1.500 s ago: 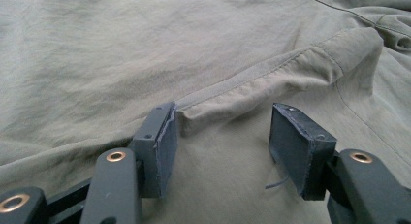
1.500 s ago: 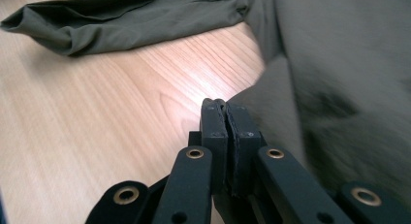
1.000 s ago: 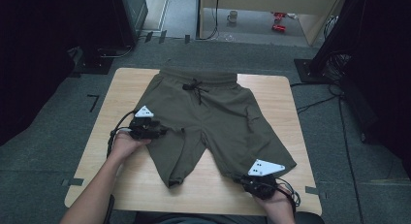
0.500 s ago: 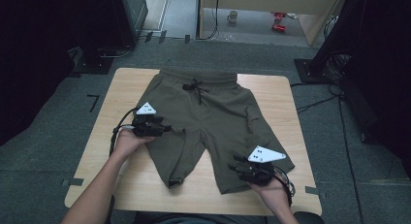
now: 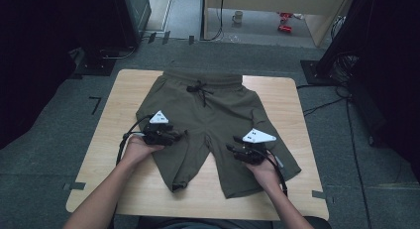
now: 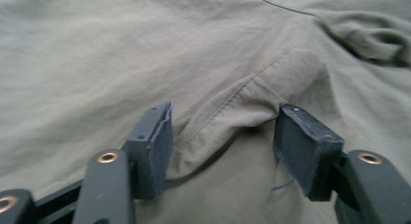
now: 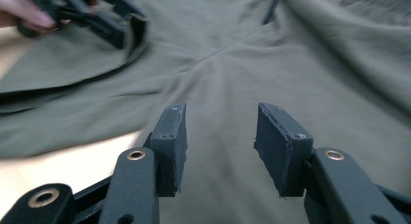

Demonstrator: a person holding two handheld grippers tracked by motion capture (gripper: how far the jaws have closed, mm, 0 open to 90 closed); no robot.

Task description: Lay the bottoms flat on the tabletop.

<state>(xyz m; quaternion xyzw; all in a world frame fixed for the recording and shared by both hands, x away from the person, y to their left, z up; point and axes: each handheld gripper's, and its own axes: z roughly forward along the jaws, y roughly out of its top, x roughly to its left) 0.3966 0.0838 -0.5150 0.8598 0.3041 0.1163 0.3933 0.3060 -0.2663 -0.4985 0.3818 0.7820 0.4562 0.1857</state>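
— So, what's the surface like?

— A light wooden table [image 5: 114, 154] with rounded corners, standing on grey carpet [image 5: 49, 140]. Tape marks [image 5: 95, 104] sit on the floor beside it, and dark equipment stands at both sides of the room. Past the far edge, a mug [image 5: 237, 16] and something red [image 5: 283, 22] rest on a paler floor.

— And on the table?

— Olive-green shorts [image 5: 218, 115], laid flat across the middle, waistband at the far side with its drawstring [image 5: 199, 88] tied.

— Where are the hands?

— The left claw [image 5: 179, 135] lies on the outer part of one leg; in the left gripper view its jaws stand apart, released, with a raised fold of seamed fabric [image 6: 228, 122] between the pads [image 6: 157, 146]. The right claw [image 5: 230, 148] is over the other leg, jaws also apart and gripping nothing, the cloth beneath them.

— Anything else?

— Cables [image 5: 126, 137] trail from each toward the person's forearms.
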